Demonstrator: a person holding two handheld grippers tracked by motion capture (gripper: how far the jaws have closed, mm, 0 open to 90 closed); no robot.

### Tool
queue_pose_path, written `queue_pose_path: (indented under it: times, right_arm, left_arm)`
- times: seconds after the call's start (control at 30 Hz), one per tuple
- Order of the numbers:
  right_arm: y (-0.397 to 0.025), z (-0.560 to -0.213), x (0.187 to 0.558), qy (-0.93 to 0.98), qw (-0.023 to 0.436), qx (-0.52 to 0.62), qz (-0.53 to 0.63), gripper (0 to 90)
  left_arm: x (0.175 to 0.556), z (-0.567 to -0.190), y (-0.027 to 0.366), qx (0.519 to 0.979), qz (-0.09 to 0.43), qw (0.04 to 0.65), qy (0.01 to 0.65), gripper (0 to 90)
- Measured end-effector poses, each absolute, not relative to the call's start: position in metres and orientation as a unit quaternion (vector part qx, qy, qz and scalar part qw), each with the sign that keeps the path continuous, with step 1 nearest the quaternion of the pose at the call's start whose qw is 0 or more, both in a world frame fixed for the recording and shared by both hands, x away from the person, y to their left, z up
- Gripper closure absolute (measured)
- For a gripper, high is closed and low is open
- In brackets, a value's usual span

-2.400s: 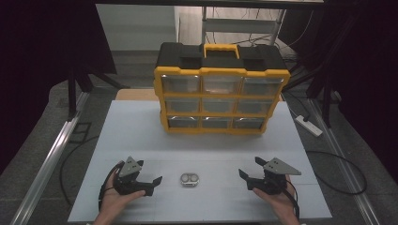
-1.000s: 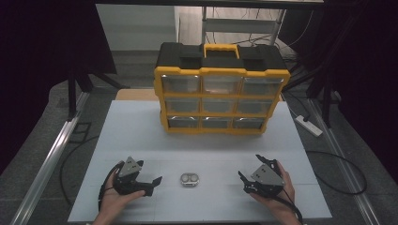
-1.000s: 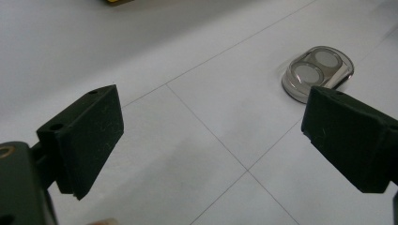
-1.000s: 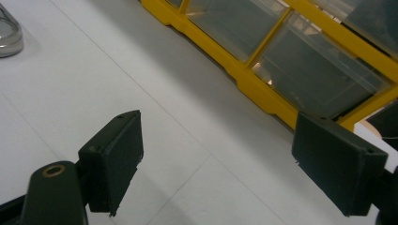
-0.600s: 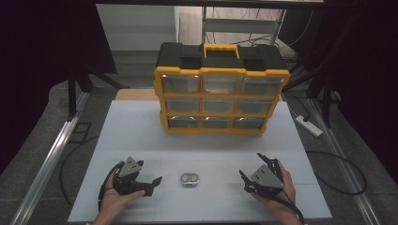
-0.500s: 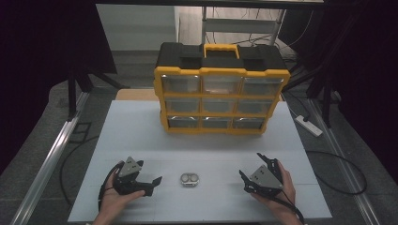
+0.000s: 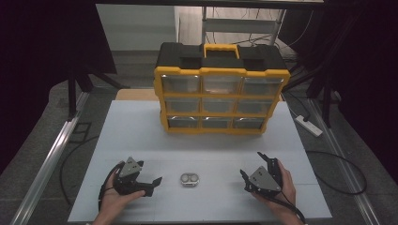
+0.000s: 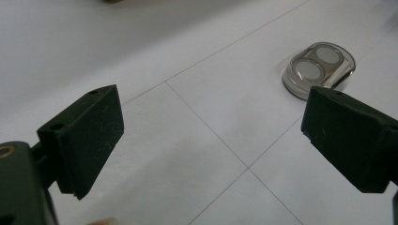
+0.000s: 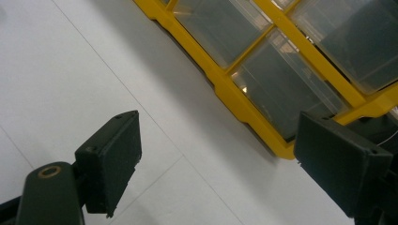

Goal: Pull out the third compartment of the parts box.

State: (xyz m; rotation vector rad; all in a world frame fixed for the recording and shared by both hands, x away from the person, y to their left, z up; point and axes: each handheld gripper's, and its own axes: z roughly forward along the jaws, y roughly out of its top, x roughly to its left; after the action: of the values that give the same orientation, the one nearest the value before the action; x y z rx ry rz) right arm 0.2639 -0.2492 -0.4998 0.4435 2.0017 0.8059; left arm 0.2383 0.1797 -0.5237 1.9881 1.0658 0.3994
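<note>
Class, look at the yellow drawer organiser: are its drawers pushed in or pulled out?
Pushed in. On the organiser, all nine clear drawer fronts sit flush with the yellow frame in the high view; none juts forward.

looks like a lab or workshop recording setup, not anyone's home. plain white tabletop (image 7: 141,126) with thin grid lines, sitting inside a metal frame with rails (image 7: 51,159) running down both sides. black curtains (image 7: 42,51) hang around it, bare grey floor underneath with loose cables (image 7: 338,164) and a white power strip (image 7: 309,125) lying on it. a yellow and black parts organizer (image 7: 220,89) with clear drawers stands at the back, and there's metal shelving (image 7: 244,21) behind that. pretty much a test rig.
</note>
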Motion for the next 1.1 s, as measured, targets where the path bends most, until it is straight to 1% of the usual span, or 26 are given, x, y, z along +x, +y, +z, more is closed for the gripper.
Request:
queue_pose_path:
  times: [0.43,1.1]
  right_arm:
    - [-0.2481,-0.5002,0.2635,0.81,0.482,0.146,0.299,15.1]
    - [-0.2459,-0.5019,0.2634,0.814,0.506,0.112,0.263,14.8]
  left_arm:
    - [0.2386,-0.5241,0.1797,0.792,0.158,0.411,0.423,6.6]
    - [0.2387,-0.5243,0.1795,0.793,0.158,0.41,0.423,6.6]
